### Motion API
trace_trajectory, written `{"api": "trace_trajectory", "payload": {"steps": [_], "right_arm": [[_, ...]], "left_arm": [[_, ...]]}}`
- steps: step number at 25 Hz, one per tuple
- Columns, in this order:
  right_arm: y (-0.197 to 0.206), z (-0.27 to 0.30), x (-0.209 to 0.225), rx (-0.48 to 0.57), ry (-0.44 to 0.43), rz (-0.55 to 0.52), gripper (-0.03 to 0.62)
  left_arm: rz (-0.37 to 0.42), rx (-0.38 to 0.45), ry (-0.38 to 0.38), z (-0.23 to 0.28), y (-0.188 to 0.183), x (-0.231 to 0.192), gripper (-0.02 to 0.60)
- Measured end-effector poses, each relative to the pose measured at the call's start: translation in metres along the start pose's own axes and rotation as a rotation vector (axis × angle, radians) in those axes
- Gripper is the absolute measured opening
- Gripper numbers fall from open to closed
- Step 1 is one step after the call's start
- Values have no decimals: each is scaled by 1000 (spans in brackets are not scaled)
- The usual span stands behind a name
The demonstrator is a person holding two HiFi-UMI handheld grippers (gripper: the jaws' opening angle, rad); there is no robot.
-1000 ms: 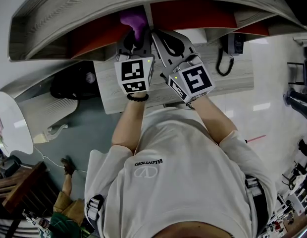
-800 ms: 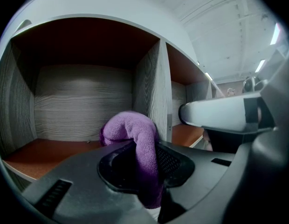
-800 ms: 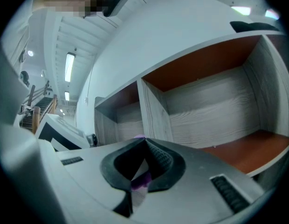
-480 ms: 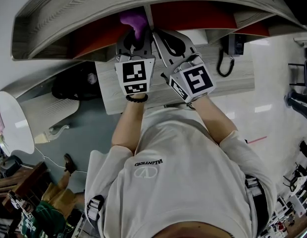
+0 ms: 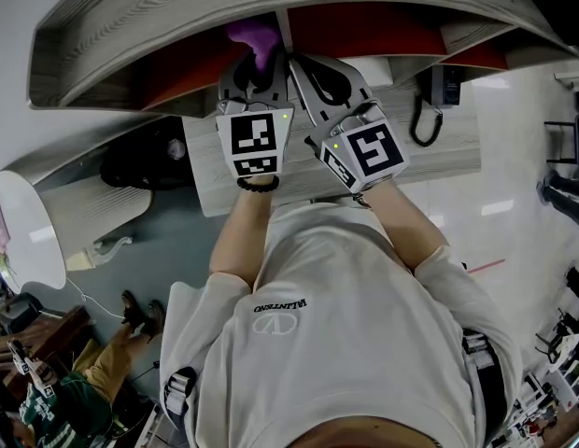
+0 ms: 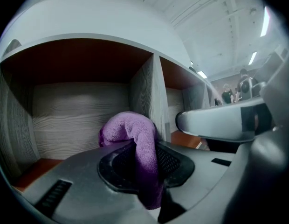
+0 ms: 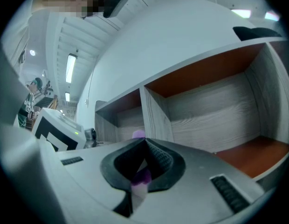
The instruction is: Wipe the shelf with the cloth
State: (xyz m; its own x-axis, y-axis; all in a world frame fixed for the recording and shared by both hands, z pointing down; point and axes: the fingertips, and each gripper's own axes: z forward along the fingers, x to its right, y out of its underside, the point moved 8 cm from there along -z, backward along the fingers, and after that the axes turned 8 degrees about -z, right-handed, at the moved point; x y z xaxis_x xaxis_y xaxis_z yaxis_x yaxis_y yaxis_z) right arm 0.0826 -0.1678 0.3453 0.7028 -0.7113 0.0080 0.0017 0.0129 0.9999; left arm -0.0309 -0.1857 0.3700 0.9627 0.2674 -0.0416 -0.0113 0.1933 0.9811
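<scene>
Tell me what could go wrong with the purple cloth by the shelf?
The left gripper pinches only a fold of the purple cloth, so it might slip out when rubbed on the shelf. The right gripper is close beside the left one, near the divider, and might bump either.

One cloth [image 6: 135,139] and one shelf [image 5: 159,26]; two grippers, the left gripper [image 5: 257,63] and right gripper [image 5: 313,71]; two marker cubes [image 5: 254,143], one per gripper.
</scene>
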Motion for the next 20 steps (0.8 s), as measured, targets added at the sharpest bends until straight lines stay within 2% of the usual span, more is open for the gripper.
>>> {"api": "trace_trajectory", "payload": {"steps": [20], "right_arm": [[-18, 0, -2, 32, 18, -12, -2]], "left_arm": [[16, 43, 31, -7, -33, -1, 78]]}}
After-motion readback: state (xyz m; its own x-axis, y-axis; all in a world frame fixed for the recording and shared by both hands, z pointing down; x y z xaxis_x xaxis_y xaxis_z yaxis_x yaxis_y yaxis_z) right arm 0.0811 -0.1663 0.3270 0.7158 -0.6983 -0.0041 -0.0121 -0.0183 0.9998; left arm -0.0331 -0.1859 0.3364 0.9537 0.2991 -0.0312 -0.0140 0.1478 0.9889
